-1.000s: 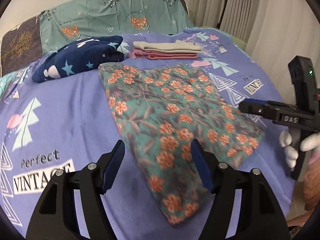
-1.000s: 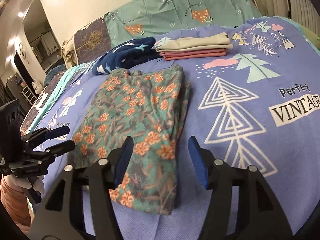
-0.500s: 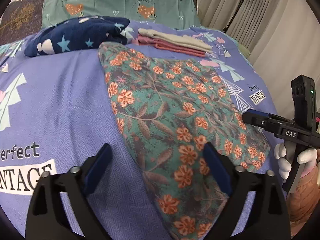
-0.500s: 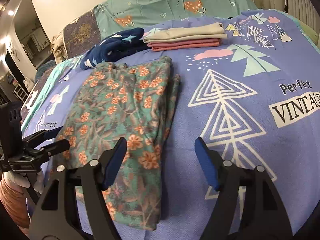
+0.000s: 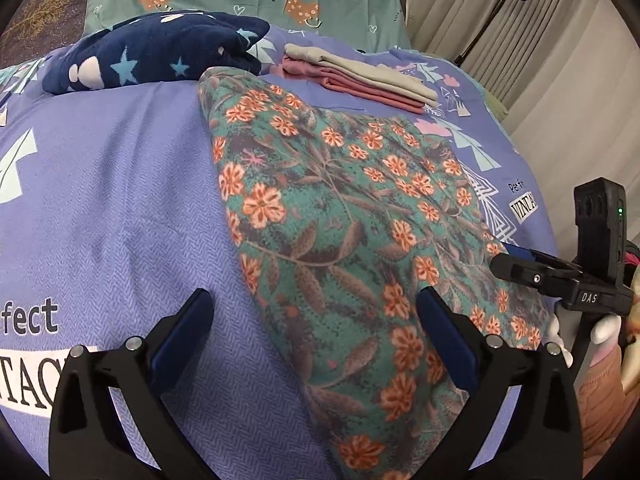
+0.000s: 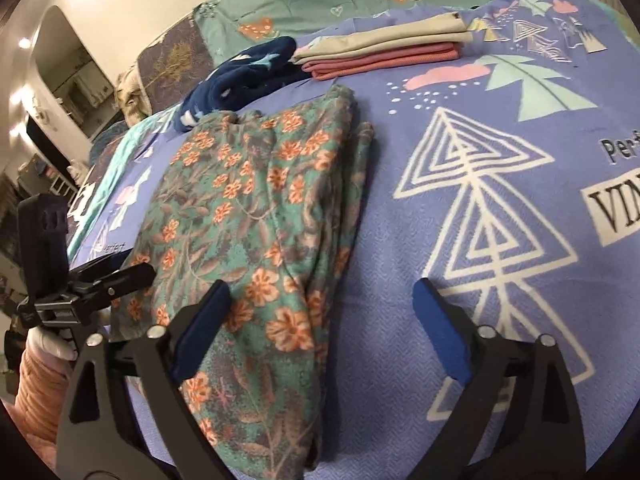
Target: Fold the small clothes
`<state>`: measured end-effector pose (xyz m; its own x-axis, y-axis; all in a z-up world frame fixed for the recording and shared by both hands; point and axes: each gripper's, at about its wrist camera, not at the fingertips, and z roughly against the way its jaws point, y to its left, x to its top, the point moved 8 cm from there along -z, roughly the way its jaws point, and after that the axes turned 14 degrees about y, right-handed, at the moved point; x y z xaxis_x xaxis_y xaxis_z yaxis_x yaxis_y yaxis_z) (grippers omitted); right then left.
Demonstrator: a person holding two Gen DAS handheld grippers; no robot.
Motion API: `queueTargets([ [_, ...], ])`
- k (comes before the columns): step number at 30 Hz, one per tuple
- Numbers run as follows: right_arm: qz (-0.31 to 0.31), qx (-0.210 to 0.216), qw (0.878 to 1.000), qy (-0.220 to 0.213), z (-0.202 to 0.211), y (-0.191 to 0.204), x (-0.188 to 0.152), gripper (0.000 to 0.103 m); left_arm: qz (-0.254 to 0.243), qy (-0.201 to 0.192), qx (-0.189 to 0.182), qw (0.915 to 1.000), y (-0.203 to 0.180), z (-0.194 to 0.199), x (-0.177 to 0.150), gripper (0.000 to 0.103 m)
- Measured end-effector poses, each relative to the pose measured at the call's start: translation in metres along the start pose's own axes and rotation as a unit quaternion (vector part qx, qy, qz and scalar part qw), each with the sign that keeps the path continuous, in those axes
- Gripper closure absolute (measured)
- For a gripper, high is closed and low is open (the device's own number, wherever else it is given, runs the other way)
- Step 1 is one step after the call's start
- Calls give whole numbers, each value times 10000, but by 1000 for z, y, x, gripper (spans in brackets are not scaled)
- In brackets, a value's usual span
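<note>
On purple printed bedspread [image 5: 120, 184]: folded teal orange-flowered garment [image 5: 340, 216]; left hand-held gripper [image 5: 316, 320] wide open; right hand-held gripper [image 6: 320, 300] opening, both empty.

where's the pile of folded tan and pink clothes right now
The folded tan and pink stack lies at the far end of the bed, just right of the navy star blanket and beyond the floral garment.

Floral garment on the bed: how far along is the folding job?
Done: a beige and pink folded stack sits at the back. In hand: the floral garment lies flat, partly folded lengthwise; the left claw is open and the right claw is opening, each over a near corner, gripping nothing. Left: fold it shorter, then probably the crumpled navy star garment.
</note>
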<state>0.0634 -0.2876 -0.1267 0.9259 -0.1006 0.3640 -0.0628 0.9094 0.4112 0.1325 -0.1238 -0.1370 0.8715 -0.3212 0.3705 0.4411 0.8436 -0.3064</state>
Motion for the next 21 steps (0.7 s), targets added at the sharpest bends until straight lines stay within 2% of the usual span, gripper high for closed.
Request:
queueTargets([
  [5,129,34,9999,-27,-1,3,5,6,14,71,-55,10000,0,-1,4,1],
  [7,102,41,9999,-37,1,2,8,10,61,52,-69,9999,-1,-1,8,1],
  [9,81,12,9999,-59,3,1,12,20,36,3,-95,9999,-2,-2,14,2],
  [12,57,73,9999,-39,4,1,18,29,-71,-15,-61,10000,-4,-4,24,11],
  [18,118,119,9999,20,-1,-1,26,33,-288,121,-2,9995,-1,-12,37,23],
  [21,163,183,9997,31,-4,0,29,35,-433,170,0,9989,-1,-13,39,25],
])
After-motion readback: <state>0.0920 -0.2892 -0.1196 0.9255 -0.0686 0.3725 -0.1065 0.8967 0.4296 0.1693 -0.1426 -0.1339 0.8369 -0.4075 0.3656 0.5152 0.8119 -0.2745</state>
